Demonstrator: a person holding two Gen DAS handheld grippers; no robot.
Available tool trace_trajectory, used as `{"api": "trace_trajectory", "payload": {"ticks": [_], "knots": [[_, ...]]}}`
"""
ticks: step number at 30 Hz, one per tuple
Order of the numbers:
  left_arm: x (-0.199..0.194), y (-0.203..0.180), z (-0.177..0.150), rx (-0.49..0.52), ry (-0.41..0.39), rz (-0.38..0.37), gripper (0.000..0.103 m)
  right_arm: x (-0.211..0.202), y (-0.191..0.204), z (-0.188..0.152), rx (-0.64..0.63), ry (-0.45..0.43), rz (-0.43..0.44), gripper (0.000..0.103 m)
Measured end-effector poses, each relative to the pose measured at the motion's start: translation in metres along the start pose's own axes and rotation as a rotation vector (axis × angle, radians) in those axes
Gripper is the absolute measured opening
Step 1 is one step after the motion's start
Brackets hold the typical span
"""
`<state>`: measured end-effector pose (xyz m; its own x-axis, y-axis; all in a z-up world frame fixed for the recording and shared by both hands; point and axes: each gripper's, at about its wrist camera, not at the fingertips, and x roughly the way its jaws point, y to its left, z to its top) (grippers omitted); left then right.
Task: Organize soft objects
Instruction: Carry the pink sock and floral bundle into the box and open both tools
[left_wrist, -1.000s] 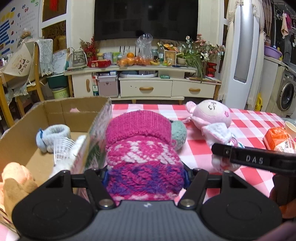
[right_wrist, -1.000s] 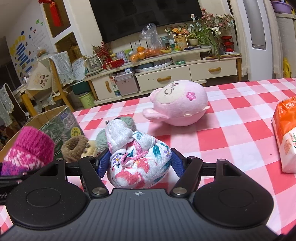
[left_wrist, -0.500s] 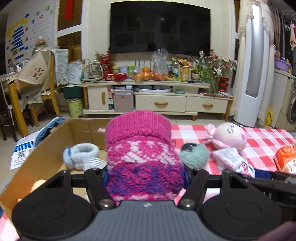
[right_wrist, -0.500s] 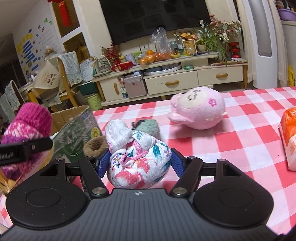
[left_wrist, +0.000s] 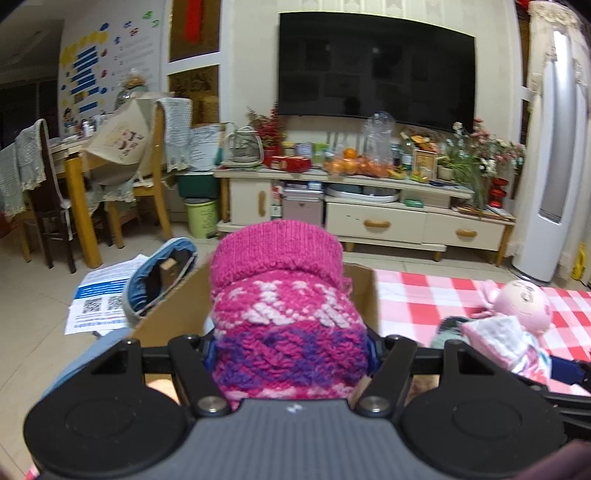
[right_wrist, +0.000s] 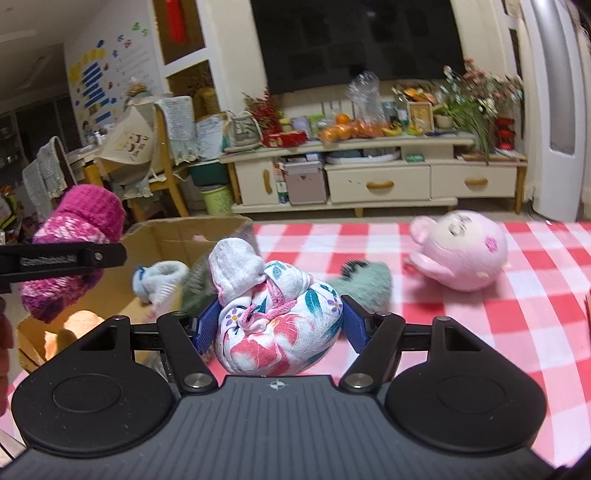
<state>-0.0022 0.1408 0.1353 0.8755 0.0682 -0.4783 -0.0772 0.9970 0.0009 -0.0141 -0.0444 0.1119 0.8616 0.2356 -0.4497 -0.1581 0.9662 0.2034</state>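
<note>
The left gripper (left_wrist: 290, 356) is pinching a pink knitted sock (left_wrist: 280, 314) at centre frame, seemingly above the cardboard box (right_wrist: 192, 236); the right gripper (right_wrist: 273, 325) is clamping a floral cloth bundle (right_wrist: 277, 321) at lower centre.

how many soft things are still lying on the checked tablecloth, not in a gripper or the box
2. The pink plush toy lies at the far right, and a green knitted piece lies left of it, behind the floral bundle in the right gripper. More may be hidden behind the grippers.
</note>
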Motion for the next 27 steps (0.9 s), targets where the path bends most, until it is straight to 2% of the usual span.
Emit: {"api": "trace_trajectory", "payload": {"ticks": [13,27], "knots": [[0.015,0.041,0.006,-0.062,0.015,0.108,0.066,0.028,0.053,0.031,-0.146,-0.045,0.086,0.085],[0.028,0.069,0.008,-0.113,0.06,0.171,0.067,0.067,0.09,0.028,-0.246,0.008,0.113,0.085]]}}
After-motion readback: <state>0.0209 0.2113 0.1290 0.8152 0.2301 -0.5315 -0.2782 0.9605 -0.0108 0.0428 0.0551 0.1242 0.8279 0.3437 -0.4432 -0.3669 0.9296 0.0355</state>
